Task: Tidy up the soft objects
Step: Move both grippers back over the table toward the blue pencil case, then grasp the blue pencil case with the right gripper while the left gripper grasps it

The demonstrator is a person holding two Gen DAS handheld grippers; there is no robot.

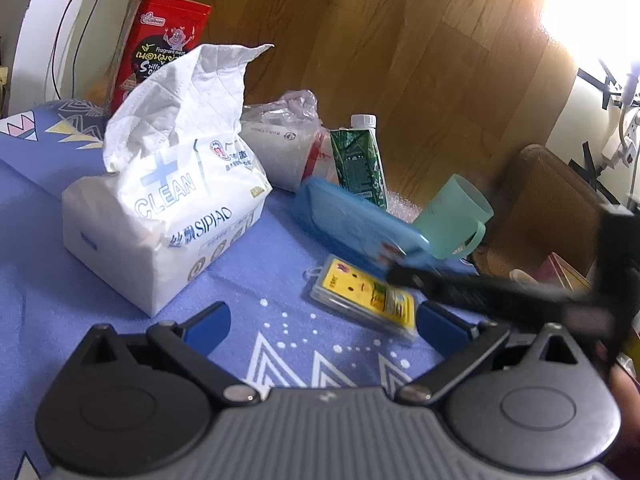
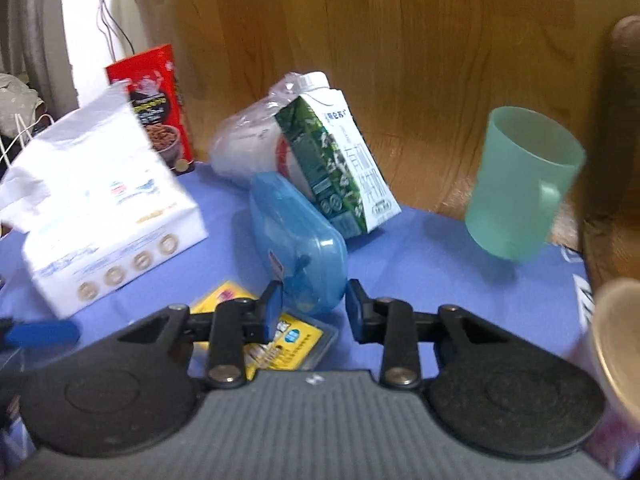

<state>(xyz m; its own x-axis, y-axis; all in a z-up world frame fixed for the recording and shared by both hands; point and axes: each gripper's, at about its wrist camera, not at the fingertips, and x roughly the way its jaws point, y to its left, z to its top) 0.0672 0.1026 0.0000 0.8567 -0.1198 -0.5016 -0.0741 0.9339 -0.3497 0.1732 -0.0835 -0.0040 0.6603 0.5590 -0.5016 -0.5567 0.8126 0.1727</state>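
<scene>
White tissue pack [image 1: 160, 216] lying flat on blue patterned tablecloth [image 1: 40, 280], left of centre, one sheet pulled up and standing out of the top slot. Not touched by either gripper. Behind it, upright red snack box [image 1: 160, 40]. To its right, at the table's far edge, clear plastic bag [image 1: 280, 148] of white contents, leaning against green-and-white milk carton [image 1: 360, 160]. In front of the carton, blue case [image 2: 296, 240], lying lengthwise. Yellow card pack [image 1: 364, 300] flat on the cloth just beside the case's near end. Green cup [image 1: 456, 216] near the right table edge, tilted, apart from the case.

Left gripper [image 1: 324, 320]: jaws spread wide over bare cloth, nothing between them.

Right gripper [image 2: 314, 306]: jaws narrowed, pads set against both sides of the blue case's near end, grasping it; view blurred.
</scene>
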